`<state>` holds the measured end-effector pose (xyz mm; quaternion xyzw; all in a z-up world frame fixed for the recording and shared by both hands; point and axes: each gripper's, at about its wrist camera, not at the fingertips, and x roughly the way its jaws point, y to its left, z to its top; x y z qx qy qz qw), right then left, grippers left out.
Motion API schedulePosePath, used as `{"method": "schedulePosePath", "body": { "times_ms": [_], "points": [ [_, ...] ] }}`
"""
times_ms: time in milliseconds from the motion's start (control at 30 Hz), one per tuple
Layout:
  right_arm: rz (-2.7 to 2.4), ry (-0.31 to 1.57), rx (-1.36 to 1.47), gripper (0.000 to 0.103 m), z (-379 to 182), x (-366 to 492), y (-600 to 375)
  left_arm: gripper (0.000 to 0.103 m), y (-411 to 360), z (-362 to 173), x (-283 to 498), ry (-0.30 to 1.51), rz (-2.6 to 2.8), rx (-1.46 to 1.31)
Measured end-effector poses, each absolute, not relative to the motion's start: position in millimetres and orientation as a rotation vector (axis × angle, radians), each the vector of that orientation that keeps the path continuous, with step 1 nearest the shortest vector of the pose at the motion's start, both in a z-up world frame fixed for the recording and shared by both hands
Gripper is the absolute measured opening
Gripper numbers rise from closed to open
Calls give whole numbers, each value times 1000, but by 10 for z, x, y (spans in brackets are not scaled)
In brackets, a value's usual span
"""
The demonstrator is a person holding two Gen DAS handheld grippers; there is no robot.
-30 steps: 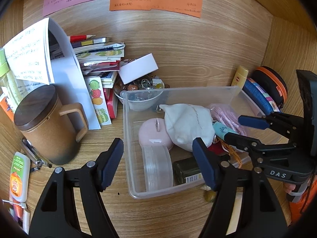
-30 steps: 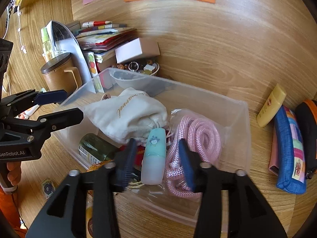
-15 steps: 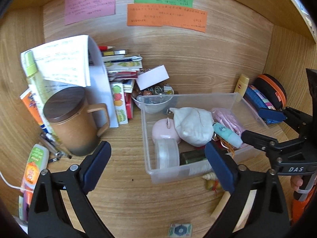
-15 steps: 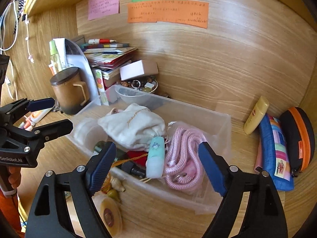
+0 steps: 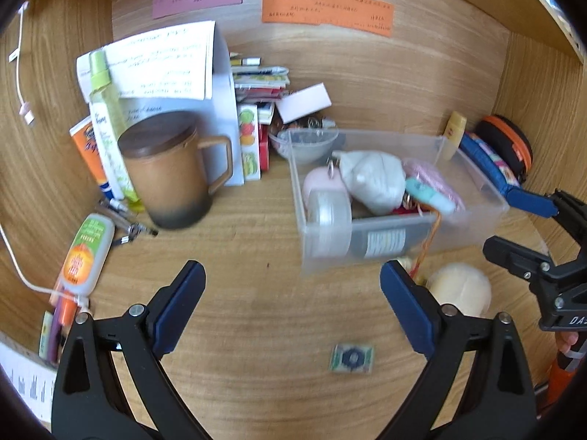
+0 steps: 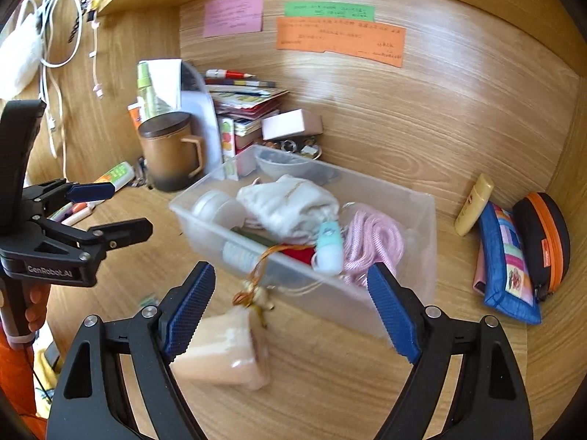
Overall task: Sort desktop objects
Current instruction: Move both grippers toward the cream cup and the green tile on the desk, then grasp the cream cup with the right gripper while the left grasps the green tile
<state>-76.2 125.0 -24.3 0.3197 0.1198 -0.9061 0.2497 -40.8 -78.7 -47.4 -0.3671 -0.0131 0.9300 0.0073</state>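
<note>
Wood-grain desk and walls (image 5: pixel 367 84) fill the left wrist view, with pink, green and orange notes at the top. We see the left gripper (image 5: pixel 291 295) at the bottom, its jaws spread wide with only bare desk between the blue pads. Right of centre stands the clear plastic bin (image 5: pixel 473 233), holding a white pouch (image 5: pixel 370 179), a pink rope (image 5: pixel 431 176), a mint tube (image 5: pixel 429 196) and a round clear case (image 5: pixel 328 216). At centre left we note a lidded brown mug (image 5: pixel 168 176), with a green-capped bottle (image 5: pixel 108 121) behind it. A cream block (image 5: pixel 460 289) lies in front of the bin at lower right, and a small square packet (image 5: pixel 351 358) sits near the bottom centre. The right gripper enters at the right edge.

Moving to the right wrist view, we find the same wooden alcove. The right gripper (image 6: pixel 290 306) at the bottom stands wide apart and grips nothing; the cream block (image 6: pixel 223 348) lies just beside its left pad, though we cannot tell whether they touch. The bin (image 6: pixel 414 216) occupies the centre. At right, against the wall, rest a yellow tube (image 6: pixel 473 205), a blue patchwork pouch (image 6: pixel 508 267) and a black-and-orange case (image 6: pixel 543 234). The left gripper (image 6: pixel 110 207) shows at left, jaws parted and empty.
</note>
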Motion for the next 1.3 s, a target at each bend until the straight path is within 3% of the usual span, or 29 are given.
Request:
{"method": "schedulePosePath", "body": {
  "times_ms": [800, 867, 1000, 1233, 1300],
  "points": [
    [-2334, 412, 1019, 83, -924, -453, 939, 97, -675, -1120, -142, -32, 2744, -1402],
    [-2341, 424, 996, 80, -927, -439, 941, 97, -654, -1155, -163, -27, 2729, -1418],
    [-2318, 430, 947, 65, -892, -404, 968, 97, -622, -1160, -198, -10, 2726, -1413],
    [-2305, 406, 940, 65, -869, -377, 1040, 97, -552, -1135, -232, 31, 2763, -1347],
    [-2310, 380, 933, 65, -826, -374, 1085, 92, -513, -1117, -224, 52, 2773, -1324]
  ]
}}
